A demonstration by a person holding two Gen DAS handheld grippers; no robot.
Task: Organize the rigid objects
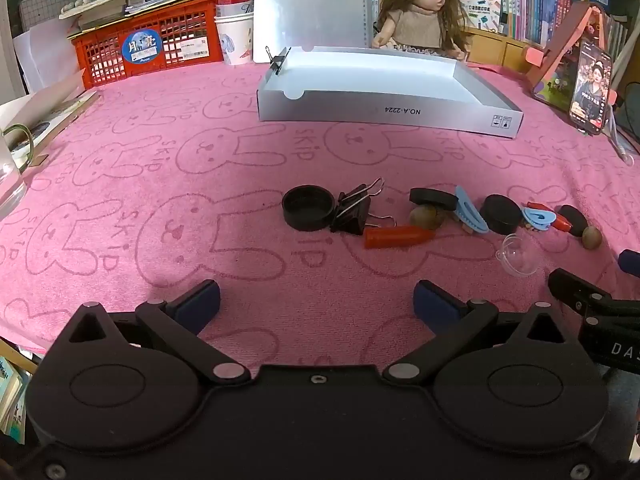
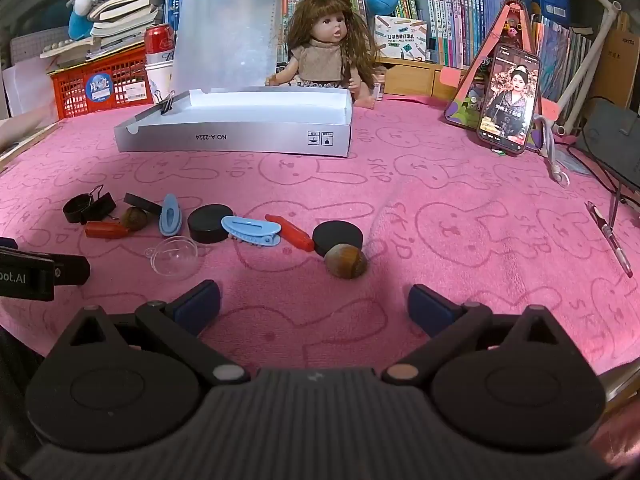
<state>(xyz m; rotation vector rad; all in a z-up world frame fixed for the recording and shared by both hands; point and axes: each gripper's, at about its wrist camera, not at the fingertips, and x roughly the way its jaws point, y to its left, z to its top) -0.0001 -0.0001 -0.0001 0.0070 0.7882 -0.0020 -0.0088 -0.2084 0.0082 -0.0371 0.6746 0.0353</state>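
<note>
Both jaws are sitting wide open here with nothing between them. The left hand-held gripper (image 1: 316, 300) is hovering over bare pink bunny towel (image 1: 160, 184) covering the counter, and the right hand-held gripper (image 2: 314, 300) is doing the same further right, with a brown nut (image 2: 345, 261) lying just ahead of it.

The stuff to sort is strung out in a loose row on the towel: a black cap (image 1: 308, 207) touching a black binder clip (image 1: 354, 210), an orange-red tube (image 1: 398, 237) just in front, 2 light blue hair clips (image 2: 171, 214) (image 2: 251, 231), a black puck (image 2: 211, 223) between them, another black disc (image 2: 337, 237) behind the near nut, and a clear plastic half-dome (image 2: 175, 257) closest to the camera.

Well behind the row, the open silver-white cardboard box (image 2: 240, 136) is sitting empty-looking, a small binder clip (image 2: 168, 102) pinching its left wall. A doll (image 2: 326, 50) is sitting behind it.
</note>
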